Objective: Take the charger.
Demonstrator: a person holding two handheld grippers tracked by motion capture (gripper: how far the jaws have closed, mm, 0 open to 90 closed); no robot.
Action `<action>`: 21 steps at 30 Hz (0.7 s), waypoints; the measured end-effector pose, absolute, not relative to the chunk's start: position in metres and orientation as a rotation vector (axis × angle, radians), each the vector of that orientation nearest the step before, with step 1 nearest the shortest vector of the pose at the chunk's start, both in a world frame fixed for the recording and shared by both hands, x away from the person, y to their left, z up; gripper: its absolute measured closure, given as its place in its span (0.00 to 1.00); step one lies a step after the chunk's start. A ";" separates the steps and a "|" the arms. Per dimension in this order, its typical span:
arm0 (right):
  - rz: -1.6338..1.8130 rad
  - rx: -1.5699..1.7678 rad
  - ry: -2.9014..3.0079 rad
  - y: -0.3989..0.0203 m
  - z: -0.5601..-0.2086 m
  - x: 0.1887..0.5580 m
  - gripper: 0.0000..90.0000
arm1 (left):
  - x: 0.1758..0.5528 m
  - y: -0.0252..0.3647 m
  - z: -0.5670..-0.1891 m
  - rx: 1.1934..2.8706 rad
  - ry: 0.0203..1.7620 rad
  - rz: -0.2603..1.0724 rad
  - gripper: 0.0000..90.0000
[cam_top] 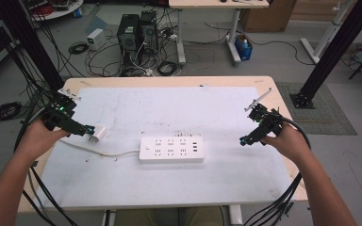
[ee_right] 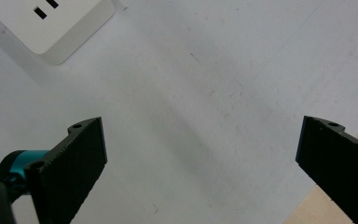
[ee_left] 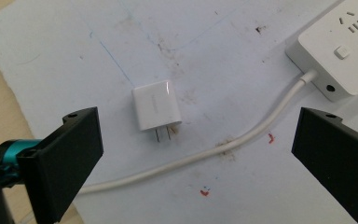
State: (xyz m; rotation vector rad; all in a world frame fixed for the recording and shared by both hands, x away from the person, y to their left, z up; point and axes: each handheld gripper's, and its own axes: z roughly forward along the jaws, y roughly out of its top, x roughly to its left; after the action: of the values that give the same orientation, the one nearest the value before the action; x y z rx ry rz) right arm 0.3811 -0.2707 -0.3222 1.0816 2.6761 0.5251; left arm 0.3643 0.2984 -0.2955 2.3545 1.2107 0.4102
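Left hand-held gripper [ee_left: 196, 154]: jaws wide apart, empty, above white charger [ee_left: 156, 106] lying flat on table [cam_top: 122, 101] beside power strip [cam_top: 171, 149] cord. Right hand-held gripper [ee_right: 200, 163]: wide apart, empty, over bare mat.

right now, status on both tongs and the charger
Left tongs open, aimed at charger, not touching. Right tongs open, nothing between them. Charger flat on mat, prongs out; power strip cable lies close beside it.
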 end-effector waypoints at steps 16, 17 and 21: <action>0.537 1.069 2.671 -0.270 -0.325 0.375 0.01 | 0.359 0.299 -0.294 2.328 1.223 0.434 0.02; 0.542 1.066 2.667 -0.271 -0.324 0.374 0.01 | 0.359 0.299 -0.294 2.326 1.224 0.435 0.02; 0.554 1.067 2.661 -0.271 -0.322 0.371 0.01 | 0.359 0.301 -0.293 2.325 1.228 0.434 0.02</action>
State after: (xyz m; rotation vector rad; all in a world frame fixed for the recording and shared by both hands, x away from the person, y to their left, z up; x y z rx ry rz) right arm 0.3713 -0.2714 -0.3221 1.0668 2.6614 0.5535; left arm 0.3589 0.3007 -0.2928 2.3245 1.2281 0.4339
